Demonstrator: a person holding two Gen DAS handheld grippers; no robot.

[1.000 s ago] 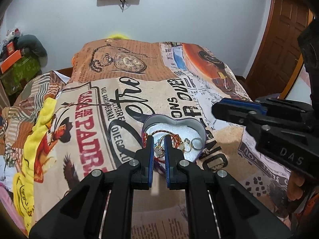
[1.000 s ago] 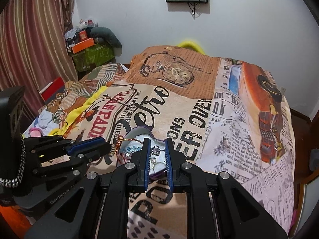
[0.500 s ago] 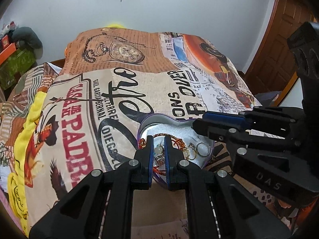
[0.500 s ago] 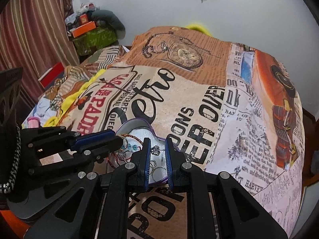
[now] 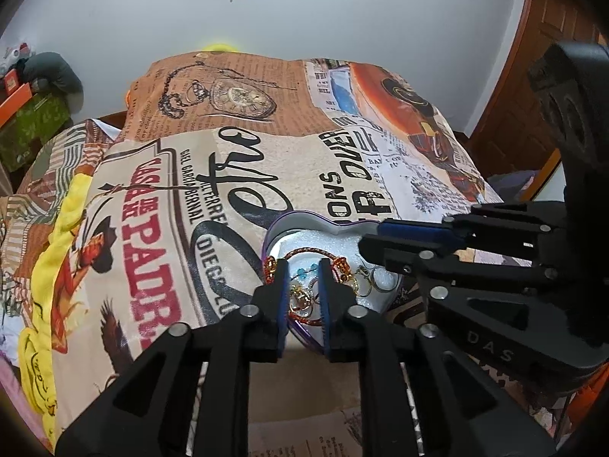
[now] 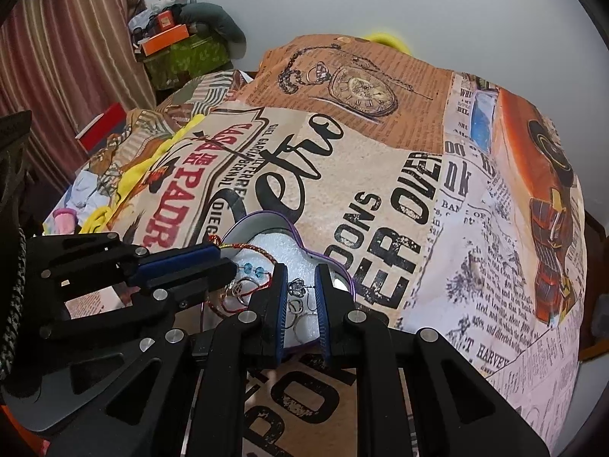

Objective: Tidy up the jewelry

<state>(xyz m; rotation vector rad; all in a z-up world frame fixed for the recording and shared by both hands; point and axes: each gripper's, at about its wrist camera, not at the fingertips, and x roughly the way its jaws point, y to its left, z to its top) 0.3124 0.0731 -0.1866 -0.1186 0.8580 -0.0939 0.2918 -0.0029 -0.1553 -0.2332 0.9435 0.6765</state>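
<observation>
Your heart-shaped tin [image 5: 304, 218] on the bed [image 5: 266, 160] holds rings [image 5: 375, 280], bracelets [image 5: 312, 253] and blue beads [image 6: 253, 268]; both grippers' jaws stand apart, empty.

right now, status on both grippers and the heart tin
Left gripper open, over tangled gold jewelry. Right gripper open, over rings. Purple heart-shaped metal tin on printed bedspread. Grippers crowd each other.
</observation>
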